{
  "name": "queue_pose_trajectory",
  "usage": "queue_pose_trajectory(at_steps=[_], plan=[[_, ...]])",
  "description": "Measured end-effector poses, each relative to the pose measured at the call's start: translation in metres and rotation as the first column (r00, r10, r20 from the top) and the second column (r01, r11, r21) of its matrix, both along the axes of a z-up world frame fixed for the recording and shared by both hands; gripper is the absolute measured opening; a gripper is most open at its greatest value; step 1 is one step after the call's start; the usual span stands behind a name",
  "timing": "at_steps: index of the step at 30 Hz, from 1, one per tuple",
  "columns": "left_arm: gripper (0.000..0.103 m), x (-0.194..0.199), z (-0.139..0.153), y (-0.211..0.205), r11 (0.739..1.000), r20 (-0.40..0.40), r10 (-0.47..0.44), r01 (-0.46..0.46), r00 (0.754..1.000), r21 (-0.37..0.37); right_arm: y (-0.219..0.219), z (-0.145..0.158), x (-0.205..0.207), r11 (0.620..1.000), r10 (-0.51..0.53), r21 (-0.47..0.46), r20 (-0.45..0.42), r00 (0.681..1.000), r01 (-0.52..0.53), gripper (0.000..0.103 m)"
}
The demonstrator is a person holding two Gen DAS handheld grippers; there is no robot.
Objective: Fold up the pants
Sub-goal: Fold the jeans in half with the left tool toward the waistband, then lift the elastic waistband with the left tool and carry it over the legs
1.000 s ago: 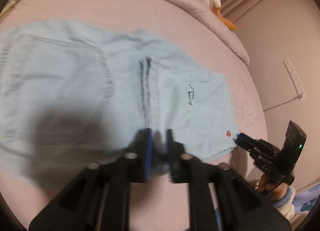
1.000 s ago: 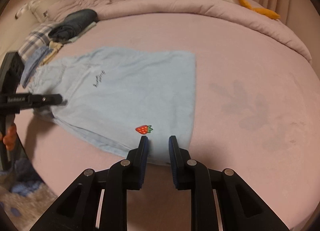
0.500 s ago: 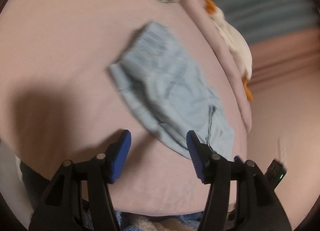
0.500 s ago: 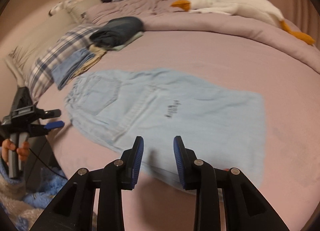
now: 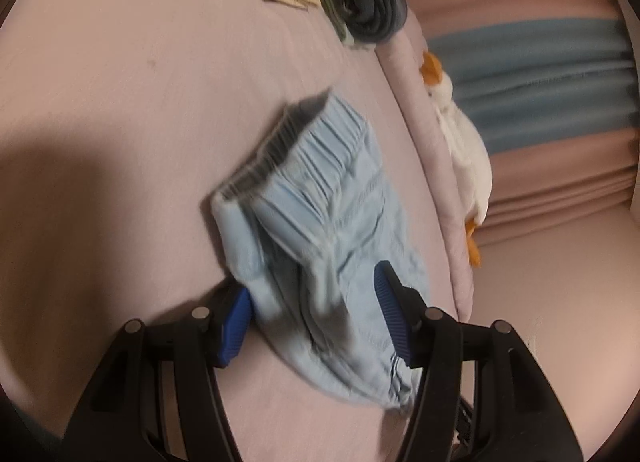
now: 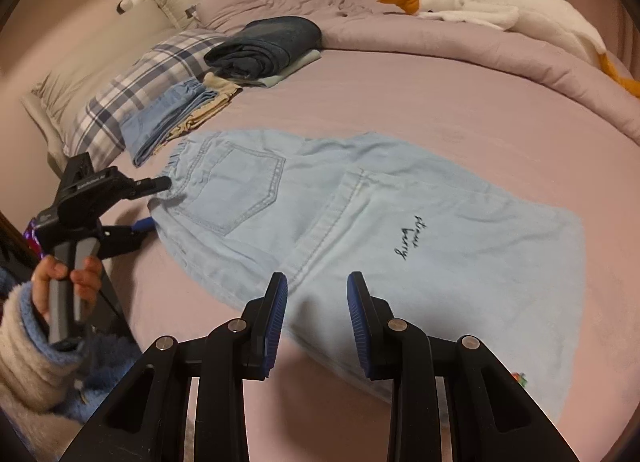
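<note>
One pair of pale blue pants [image 6: 360,222] is lying flat on the pink bed [image 6: 460,110], folded lengthwise, with the waistband toward the left and the hem toward the right. Two back pockets are showing, and a small line of dark script is sitting on the leg.

The left gripper [image 5: 312,314] is spreading its two blue-padded fingers wide around the gathered waistband; the cloth is lying between them, but nothing is being clamped. In the right wrist view that same gripper [image 6: 150,202] is reaching to the waistband corner, with one hand [image 6: 66,282] in a fuzzy sleeve wrapping its handle.

The right gripper [image 6: 316,314] is hovering over the near edge of the pants at mid-leg, its fingers standing partly apart and gripping nothing.

No containers are showing. Near the waistband, one stack of folded clothes [image 6: 176,118] is resting by a plaid pillow [image 6: 140,98], with one dark folded garment [image 6: 268,46] beyond it. One white goose toy [image 6: 500,10] is lying along the rolled duvet [image 6: 460,50].
</note>
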State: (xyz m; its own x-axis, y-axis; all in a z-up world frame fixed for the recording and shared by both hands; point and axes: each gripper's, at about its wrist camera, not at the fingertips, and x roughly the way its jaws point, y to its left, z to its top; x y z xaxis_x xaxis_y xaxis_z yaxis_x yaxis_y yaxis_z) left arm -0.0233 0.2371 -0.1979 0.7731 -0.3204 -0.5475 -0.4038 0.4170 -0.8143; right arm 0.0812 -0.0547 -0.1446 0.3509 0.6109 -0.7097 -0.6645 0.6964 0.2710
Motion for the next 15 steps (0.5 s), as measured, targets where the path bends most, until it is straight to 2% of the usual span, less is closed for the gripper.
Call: queue_pose_trajectory(at_steps=[4,6,9,12,15], plan=[[0.054,0.01,0.002,0.003,1.0,0.003,0.024,-0.024,1.0,0.012,0.019,-0.004,0.014,1.0,0.003,0.01,-0.03,1.0,-0.003,0.031],[0.039,0.016,0.004,0.001,0.999,-0.021,0.021,-0.02,1.0,0.043,0.031,-0.006,0.023,1.0,-0.001,0.005,-0.039,0.999,0.001,0.031],[0.032,0.016,0.006,0.001,0.998,-0.037,0.01,-0.008,0.999,0.06,0.052,-0.006,0.04,1.0,0.009,-0.004,-0.045,0.999,-0.009,0.031],[0.024,0.016,0.019,-0.006,0.989,-0.029,-0.024,0.028,0.999,0.145,0.074,-0.01,0.06,1.0,0.005,-0.02,-0.059,0.998,-0.007,0.03],[0.022,0.014,0.039,-0.015,0.969,0.011,-0.071,0.067,0.997,0.237,0.094,-0.023,0.076,0.998,-0.014,-0.068,-0.112,0.994,0.007,0.026]])
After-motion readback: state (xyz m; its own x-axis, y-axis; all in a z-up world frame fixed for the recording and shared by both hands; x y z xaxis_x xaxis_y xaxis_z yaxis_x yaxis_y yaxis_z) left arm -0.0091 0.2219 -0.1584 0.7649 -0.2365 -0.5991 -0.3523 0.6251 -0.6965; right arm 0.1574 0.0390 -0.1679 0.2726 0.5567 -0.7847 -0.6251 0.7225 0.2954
